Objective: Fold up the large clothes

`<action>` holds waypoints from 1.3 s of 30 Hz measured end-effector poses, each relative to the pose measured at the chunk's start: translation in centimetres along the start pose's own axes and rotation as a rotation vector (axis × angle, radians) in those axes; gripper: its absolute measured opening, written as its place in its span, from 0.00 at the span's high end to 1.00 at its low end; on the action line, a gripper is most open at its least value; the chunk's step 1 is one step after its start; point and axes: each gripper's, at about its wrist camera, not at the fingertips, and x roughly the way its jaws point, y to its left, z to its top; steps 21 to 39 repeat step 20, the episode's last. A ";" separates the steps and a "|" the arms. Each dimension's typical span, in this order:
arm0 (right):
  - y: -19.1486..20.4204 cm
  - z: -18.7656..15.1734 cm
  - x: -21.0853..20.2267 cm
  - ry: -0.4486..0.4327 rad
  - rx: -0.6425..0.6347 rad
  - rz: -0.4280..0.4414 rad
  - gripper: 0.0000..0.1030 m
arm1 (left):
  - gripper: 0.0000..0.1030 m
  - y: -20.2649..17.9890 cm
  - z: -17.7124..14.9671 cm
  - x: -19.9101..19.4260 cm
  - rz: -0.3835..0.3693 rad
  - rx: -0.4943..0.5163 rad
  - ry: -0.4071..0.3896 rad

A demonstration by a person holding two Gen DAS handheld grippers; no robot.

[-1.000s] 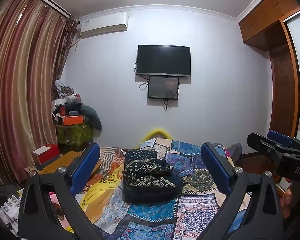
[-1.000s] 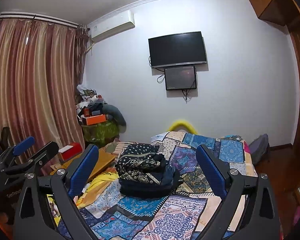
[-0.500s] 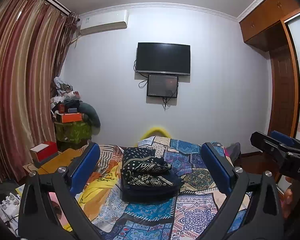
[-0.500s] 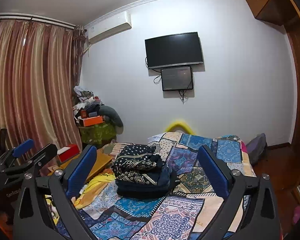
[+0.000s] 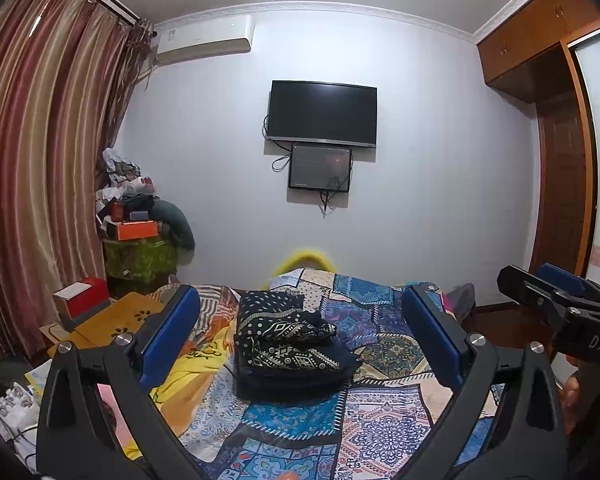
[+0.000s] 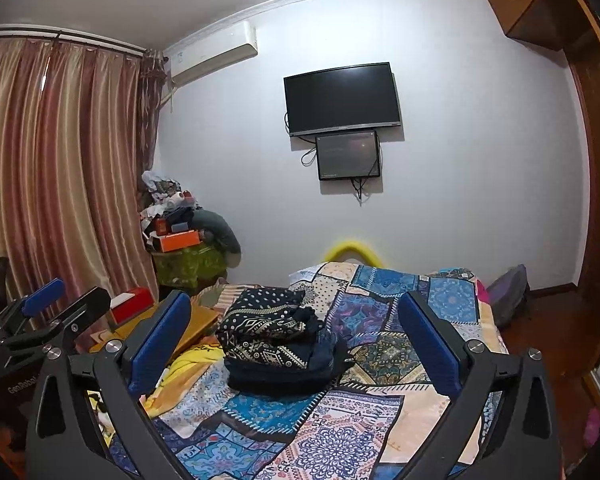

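Note:
A folded stack of dark clothes (image 5: pixel 288 344), navy below and black-and-cream patterned on top, rests on the patchwork quilt of the bed (image 5: pixel 380 420). It also shows in the right wrist view as the same stack (image 6: pixel 276 344). A crumpled yellow garment (image 5: pixel 188 376) lies just left of it. My left gripper (image 5: pixel 300 300) is open and hangs short of the stack, touching nothing. My right gripper (image 6: pixel 294 304) is open at its widest, also short of the stack. Each gripper shows in the other's view: the right gripper (image 5: pixel 552 296) at the right edge, the left gripper (image 6: pixel 60 300) at the left edge.
A low wooden table (image 5: pixel 112 320) with a red box (image 5: pixel 84 300) stands left of the bed. Boxes and clothes are piled in the corner (image 5: pixel 136 216) by the curtains. A TV (image 5: pixel 322 114) hangs on the far wall. A wardrobe (image 5: pixel 560 160) lines the right side.
The right gripper's jaws have spread a little wider. Both grippers and the clothes stack have otherwise kept their places.

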 end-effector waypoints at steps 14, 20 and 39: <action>-0.2 -0.1 0.3 0.019 -0.003 -0.006 0.00 | 0.02 -0.5 -0.3 0.0 -0.012 0.012 0.000; -0.2 0.0 0.4 0.023 -0.006 -0.006 0.00 | 0.02 -0.9 -0.4 0.0 -0.012 0.021 -0.001; -0.2 0.0 0.4 0.023 -0.006 -0.006 0.00 | 0.02 -0.9 -0.4 0.0 -0.012 0.021 -0.001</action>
